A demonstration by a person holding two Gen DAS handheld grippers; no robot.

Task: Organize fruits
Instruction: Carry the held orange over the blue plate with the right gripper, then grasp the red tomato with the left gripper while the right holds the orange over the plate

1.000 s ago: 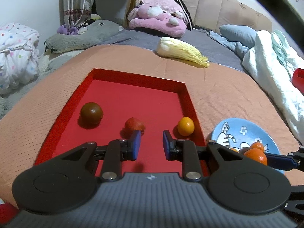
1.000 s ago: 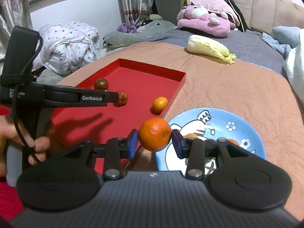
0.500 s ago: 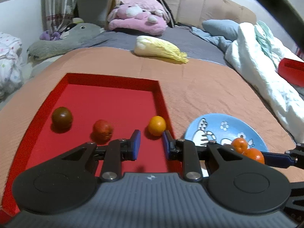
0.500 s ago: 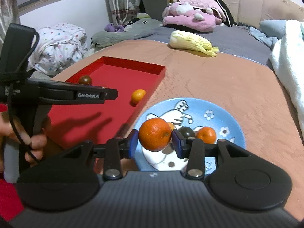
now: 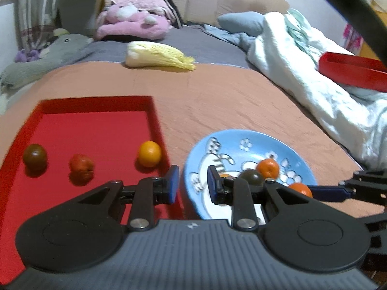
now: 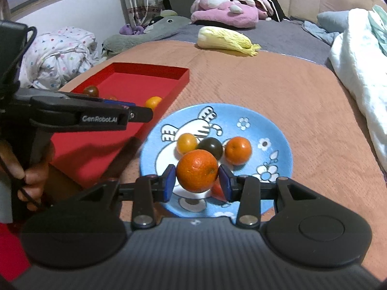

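My right gripper [image 6: 196,181] is shut on a large orange [image 6: 197,170] and holds it just above the near part of the blue plate [image 6: 275,130]. On the plate lie a small yellow-orange fruit [image 6: 186,143], a dark fruit [image 6: 211,147] and a small orange [image 6: 238,150]. My left gripper [image 5: 191,184] is open and empty over the gap between the red tray [image 5: 96,125] and the plate [image 5: 241,140]. In the tray lie a dark fruit [image 5: 35,155], a red fruit [image 5: 81,164] and an orange fruit [image 5: 149,153].
The tray and plate sit on an orange cloth [image 6: 266,77]. A cabbage [image 6: 225,38] lies at the far edge. A white duvet [image 5: 314,77] is on the right, with a red box [image 5: 350,70] on it. Plush toys [image 6: 225,9] lie beyond.
My right gripper has carried the large orange to the right, from the tray's edge to over the plate, and lowered it. My left gripper has swung right toward the plate, still open.
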